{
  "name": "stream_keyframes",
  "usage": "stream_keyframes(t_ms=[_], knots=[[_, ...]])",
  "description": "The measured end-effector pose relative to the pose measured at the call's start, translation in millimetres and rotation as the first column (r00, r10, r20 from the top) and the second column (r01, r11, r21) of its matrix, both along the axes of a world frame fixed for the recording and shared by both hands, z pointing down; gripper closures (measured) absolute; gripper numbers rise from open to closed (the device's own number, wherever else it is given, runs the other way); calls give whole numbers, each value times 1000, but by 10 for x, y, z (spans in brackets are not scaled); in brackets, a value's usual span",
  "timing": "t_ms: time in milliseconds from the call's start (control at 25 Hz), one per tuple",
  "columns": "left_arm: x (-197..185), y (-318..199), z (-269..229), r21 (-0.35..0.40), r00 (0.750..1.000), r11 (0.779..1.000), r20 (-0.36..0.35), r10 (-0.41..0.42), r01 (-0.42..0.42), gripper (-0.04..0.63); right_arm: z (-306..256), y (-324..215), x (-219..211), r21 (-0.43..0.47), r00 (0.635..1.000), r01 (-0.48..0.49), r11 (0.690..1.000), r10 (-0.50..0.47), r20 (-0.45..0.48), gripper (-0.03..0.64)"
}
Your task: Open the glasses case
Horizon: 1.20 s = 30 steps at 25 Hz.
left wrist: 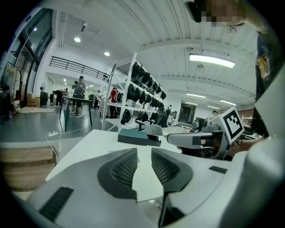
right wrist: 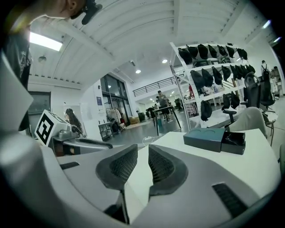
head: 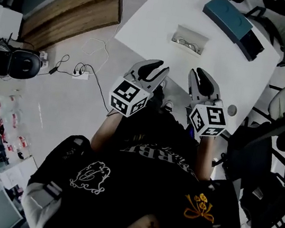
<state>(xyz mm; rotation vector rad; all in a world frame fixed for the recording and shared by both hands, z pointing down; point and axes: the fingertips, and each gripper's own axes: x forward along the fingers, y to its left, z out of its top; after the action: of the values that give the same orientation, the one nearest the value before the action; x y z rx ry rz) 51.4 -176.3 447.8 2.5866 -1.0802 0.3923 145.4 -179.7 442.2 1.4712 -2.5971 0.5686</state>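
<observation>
Grey-padded left tongs (head: 155, 69) at the near edge of the white rectangular surface (head: 164, 12), pads parted by a narrow gap, nothing between them. Just ahead, roughly midway between the two pairs, a small pale shallow tray (head: 190, 30) with thin wire spectacles (head: 187, 44) lying in it. To the right, matching grey-padded right tongs (head: 202, 78), likewise slightly apart and empty, about level with the left pair.

Farther ahead and off to the right of both, well apart from either, the teal box-shaped glasses case (head: 227, 17), flat on the surface near its far edge. Long axis on a slant, with the far end leftward and the nearer end rightward, so neither square to the tongs nor in line with them. Darker section (head: 252, 45) at the nearer, right-hand end; drawer, sleeve or separate piece, cannot tell. Closer to the right tongs than to the left.

Probably calls for a reach forward and rightward, right pair leading, wrists turned to match the slant.
</observation>
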Motion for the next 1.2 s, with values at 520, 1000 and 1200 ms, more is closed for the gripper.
stream_keyframes(t_ms=[520,1000,1200], knots=[[-178,322,-147,8,1000,1000,24,-20,20,499,-143,305,-348,29,997,67,997,-68,39,540],[-773,756,-133,9,1000,1000,19,4,-4,514,-148,701,-926,21,996,21,1000,-22,85,554],[-1048,1125,-75,8,1000,1000,-9,11,-11,529,-134,1086,-1199,24,999,-1,1000,0,44,592]])
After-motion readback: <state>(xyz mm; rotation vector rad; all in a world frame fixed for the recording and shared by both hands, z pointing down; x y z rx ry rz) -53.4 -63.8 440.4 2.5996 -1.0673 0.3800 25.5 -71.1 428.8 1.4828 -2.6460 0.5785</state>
